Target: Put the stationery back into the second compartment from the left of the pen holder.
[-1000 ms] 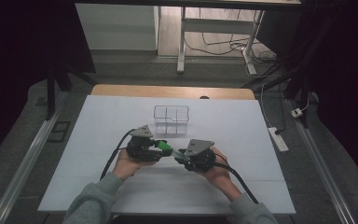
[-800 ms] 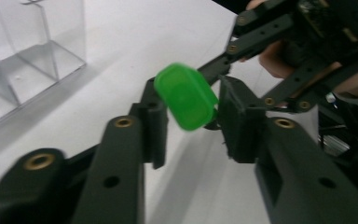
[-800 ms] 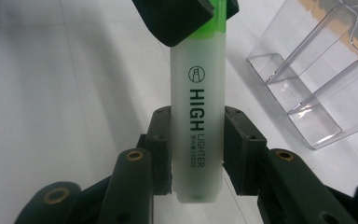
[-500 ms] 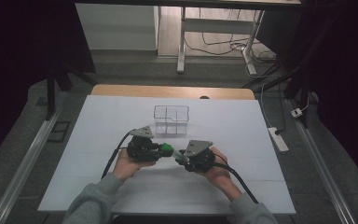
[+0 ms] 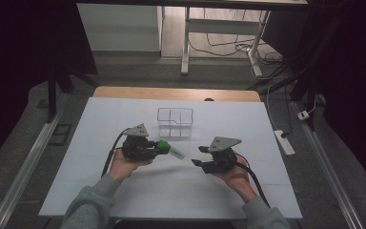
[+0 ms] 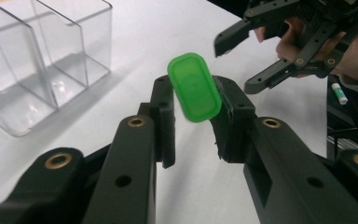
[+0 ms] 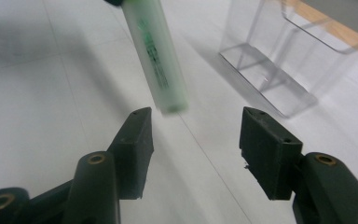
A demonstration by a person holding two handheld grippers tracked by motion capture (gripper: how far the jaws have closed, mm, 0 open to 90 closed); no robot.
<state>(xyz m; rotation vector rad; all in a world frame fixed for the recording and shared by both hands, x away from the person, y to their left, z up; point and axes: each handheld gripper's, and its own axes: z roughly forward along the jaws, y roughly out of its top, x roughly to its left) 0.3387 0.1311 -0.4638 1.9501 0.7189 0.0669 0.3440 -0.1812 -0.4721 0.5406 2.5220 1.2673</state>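
A green highlighter (image 5: 170, 150) with a pale translucent barrel and a green cap (image 6: 194, 87) hangs level above the white table (image 5: 124, 191). My left gripper (image 5: 158, 148) is shut on its cap end, a pad pressing on each side. The barrel (image 7: 156, 60) points toward my right gripper (image 5: 198, 156), whose jaws have just been opening. They stand apart with nothing between them, and the barrel's end lies just beyond the fingertips (image 7: 140, 128). The left gripper view shows the right gripper (image 6: 235, 63) farther off with its jaws spread.
A clear plastic organiser (image 5: 175, 122) with several compartments stands behind the grippers at mid-table, close on the left of the left gripper's jaws (image 6: 42, 60). A wooden strip (image 5: 176, 93) edges the table's far side. A white power strip (image 5: 284, 142) lies on the floor at right.
The right gripper has let go of the highlighter, opened its jaws and drawn away to the right. The left gripper stays in place with the highlighter.
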